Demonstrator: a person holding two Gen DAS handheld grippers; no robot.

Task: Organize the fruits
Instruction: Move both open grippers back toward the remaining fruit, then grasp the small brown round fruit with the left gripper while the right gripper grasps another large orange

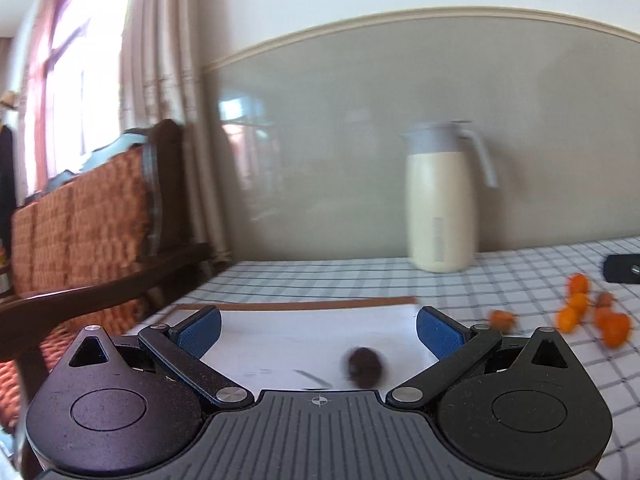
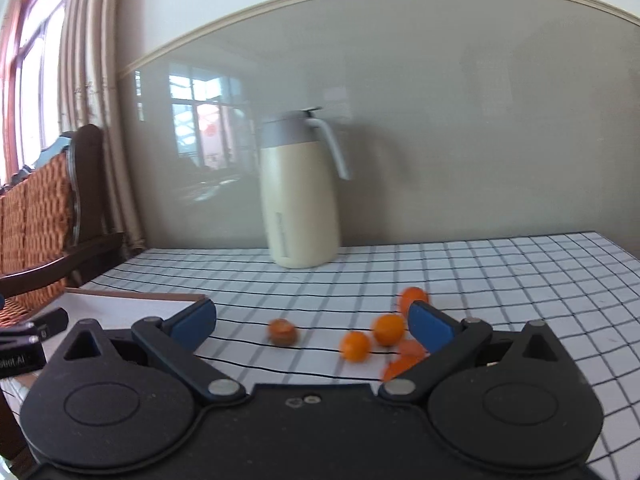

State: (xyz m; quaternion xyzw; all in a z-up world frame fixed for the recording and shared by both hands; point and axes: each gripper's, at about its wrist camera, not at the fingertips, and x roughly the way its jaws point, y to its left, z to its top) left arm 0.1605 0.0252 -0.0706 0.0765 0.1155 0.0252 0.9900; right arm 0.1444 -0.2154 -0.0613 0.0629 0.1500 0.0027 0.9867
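1. My left gripper [image 1: 318, 330] has its ribbed blue pads spread wide, holding nothing; a dark, fuzzy oval fruit [image 1: 363, 368] lies between them on the smooth white tray [image 1: 280, 328] with its brown far rim.
2. My right gripper [image 2: 312, 326] is likewise spread and empty.
3. Just past it, small round orange fruits [image 2: 387, 330] cluster on the checked tablecloth [image 2: 500, 272]; one brownish-bottomed fruit [image 2: 283, 332] sits apart to their left.
4. Far back stands a glossy cream jug [image 2: 300, 200] with grey lid and handle.
5. Far left, a woven-backed wooden chair [image 1: 80, 232].
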